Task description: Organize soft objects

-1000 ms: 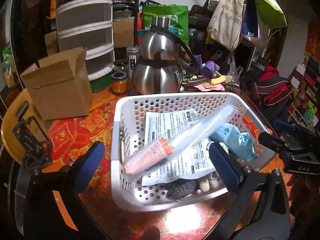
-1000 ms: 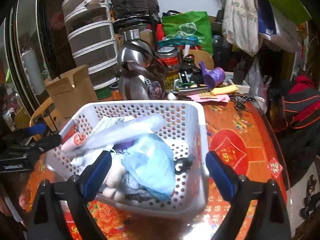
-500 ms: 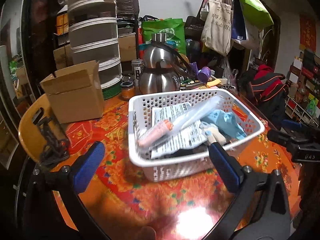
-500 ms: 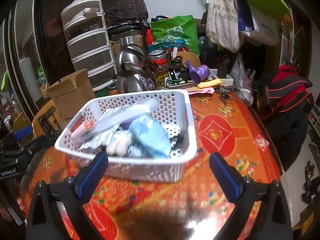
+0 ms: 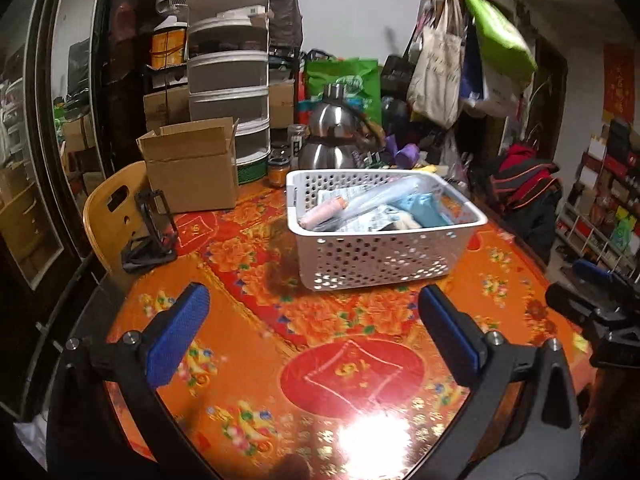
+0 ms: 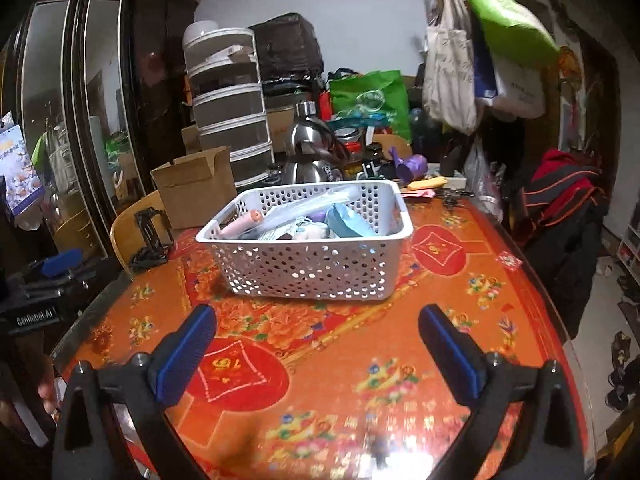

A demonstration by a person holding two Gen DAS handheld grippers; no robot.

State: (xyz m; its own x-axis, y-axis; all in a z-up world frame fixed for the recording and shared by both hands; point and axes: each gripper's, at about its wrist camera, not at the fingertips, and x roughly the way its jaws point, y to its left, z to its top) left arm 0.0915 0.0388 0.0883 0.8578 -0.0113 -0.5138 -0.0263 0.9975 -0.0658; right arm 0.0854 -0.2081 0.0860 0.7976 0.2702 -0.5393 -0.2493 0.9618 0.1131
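Observation:
A white perforated basket (image 5: 380, 260) stands on the round table (image 5: 248, 360); it also shows in the right wrist view (image 6: 312, 268). It holds several soft things: a pink roll in a clear sleeve (image 5: 324, 212), a light blue bag (image 5: 424, 208), a printed packet. My left gripper (image 5: 314, 328) is open and empty, well back from the basket over the near table. My right gripper (image 6: 316, 344) is open and empty, also back from the basket. The right gripper shows in the left wrist view (image 5: 592, 304), the left gripper in the right wrist view (image 6: 44, 276).
A cardboard box (image 5: 192, 168) and a black folding stand (image 5: 152, 228) sit left of the basket. A steel kettle (image 5: 336, 136), jars and stacked drawers (image 5: 228, 92) crowd the back. A yellow chair (image 5: 112, 216) is at the left edge. Bags hang at the right.
Both grippers have pulled back and up from the basket, which now looks smaller and farther. The basket and its contents have stayed in place. Both stay open.

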